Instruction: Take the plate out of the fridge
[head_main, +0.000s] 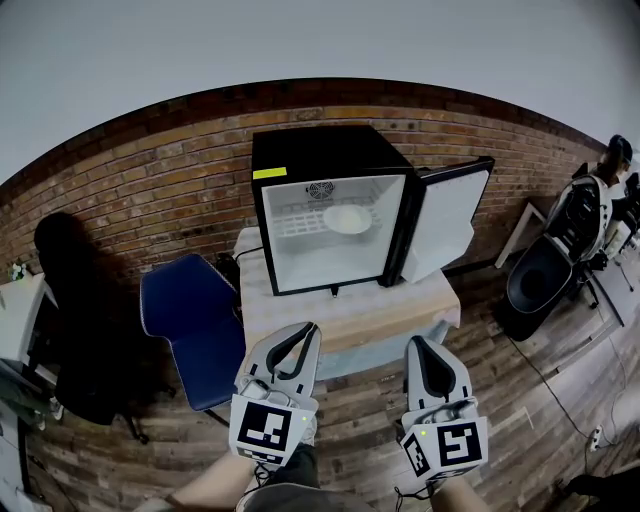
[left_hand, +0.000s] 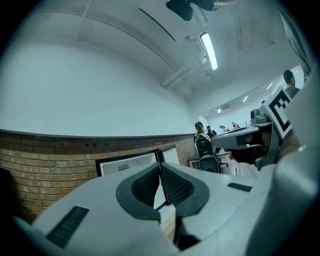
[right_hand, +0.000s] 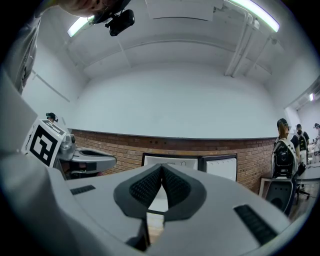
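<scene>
1. Plate (head_main: 347, 219) - white, on the wire shelf (head_main: 293, 222) inside the fridge (head_main: 310, 155), door (head_main: 452, 212) swung open.
2. Fridge sits on the tabletop (head_main: 350, 318).
3. My left tool (head_main: 306, 330) and right tool (head_main: 415, 346) - both pressed together, nothing between, well apart from the fridge.

Fridge (head_main: 330, 160) on table (head_main: 360, 305), plate (head_main: 347, 219) on shelf (head_main: 295, 226) inside fridge, door (head_main: 445, 225) open at fridge's right, chair (head_main: 190, 320) left of fridge, wall (head_main: 150, 190) behind fridge, left gripper (head_main: 308, 332) and right gripper (head_main: 415, 346) side by side before fridge.
</scene>
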